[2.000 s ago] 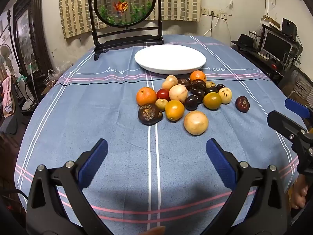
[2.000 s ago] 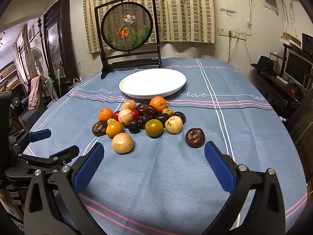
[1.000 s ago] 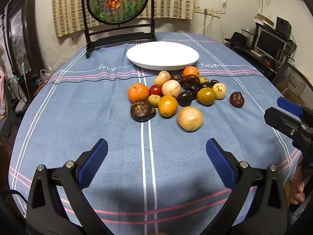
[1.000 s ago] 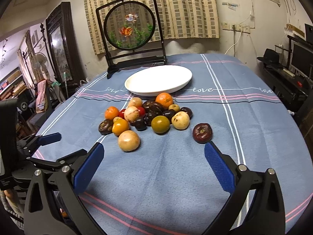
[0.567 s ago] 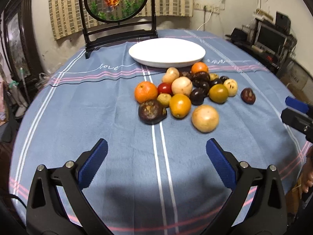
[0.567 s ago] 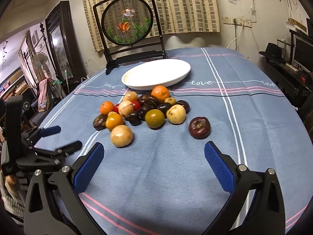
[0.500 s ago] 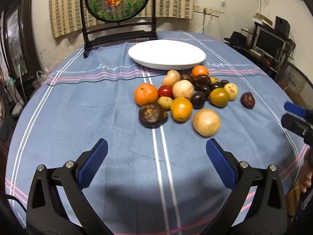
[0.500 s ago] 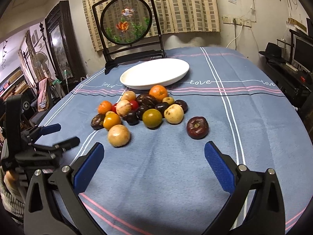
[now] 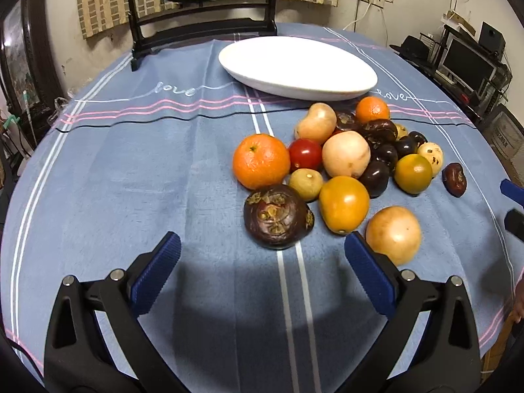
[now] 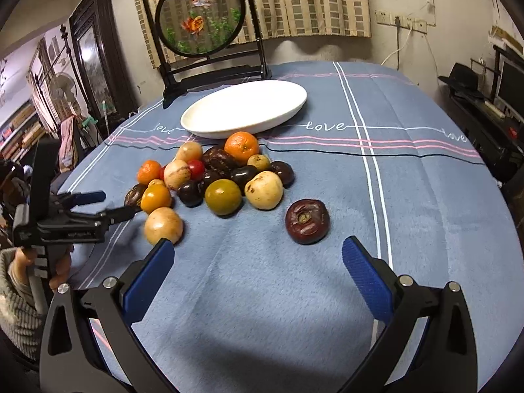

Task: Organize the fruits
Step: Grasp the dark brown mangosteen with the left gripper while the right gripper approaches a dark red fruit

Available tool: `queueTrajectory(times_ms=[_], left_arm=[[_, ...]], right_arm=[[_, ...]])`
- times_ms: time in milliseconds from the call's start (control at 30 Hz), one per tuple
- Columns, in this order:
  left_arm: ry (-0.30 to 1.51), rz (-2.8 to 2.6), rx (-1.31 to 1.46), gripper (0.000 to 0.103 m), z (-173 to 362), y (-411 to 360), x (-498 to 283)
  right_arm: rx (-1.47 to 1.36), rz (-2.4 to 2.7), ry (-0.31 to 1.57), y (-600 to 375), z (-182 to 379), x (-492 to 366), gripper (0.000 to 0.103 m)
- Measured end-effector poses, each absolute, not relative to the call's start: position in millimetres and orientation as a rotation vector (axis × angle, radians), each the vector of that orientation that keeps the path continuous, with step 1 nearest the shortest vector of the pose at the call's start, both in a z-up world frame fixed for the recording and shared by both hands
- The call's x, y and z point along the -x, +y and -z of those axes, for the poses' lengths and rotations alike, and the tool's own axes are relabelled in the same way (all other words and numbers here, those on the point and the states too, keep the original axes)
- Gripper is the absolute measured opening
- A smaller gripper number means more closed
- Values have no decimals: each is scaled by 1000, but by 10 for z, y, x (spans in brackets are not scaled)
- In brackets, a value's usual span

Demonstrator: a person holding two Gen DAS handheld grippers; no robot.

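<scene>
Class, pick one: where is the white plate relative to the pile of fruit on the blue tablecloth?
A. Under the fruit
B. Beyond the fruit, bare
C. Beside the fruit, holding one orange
B: the white plate lies beyond the pile of fruit, with nothing on it.

Blue tablecloth [image 9: 131, 177] with white and pink stripes and white "love" lettering. Plain white plate [image 9: 294, 65] toward far edge. Bright orange tangerine [image 9: 261, 160], red tomato [image 9: 305, 154], dark purple mangosteen [image 9: 276, 221], yellow-orange fruit [image 9: 344, 203], olive-green fruit [image 10: 223, 196], speckled cream fruit [image 10: 264, 190]. Blue pads [image 9: 156, 275] on black gripper fingers.
</scene>
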State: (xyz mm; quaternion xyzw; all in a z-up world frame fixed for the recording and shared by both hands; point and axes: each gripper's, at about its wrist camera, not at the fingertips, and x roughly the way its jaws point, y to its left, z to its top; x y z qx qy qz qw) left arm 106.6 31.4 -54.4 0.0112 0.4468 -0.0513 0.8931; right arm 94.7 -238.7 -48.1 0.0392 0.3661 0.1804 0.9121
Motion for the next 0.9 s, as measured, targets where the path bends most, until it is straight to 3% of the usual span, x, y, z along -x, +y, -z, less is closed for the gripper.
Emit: queueTrajectory(times_ms=[267,500,900], left_arm=[[916,156,-33,101,591,245,-1178],[935,259,-8,86,633,196,-1175],[939,268,65,86,626,444,-1258]], right_arm=[[-131,-372,805,-2473,656,-1194,102],[-212,-389,822,-2565,713,-1265,102],[-285,-400,819,-2640,724,-1273,102]])
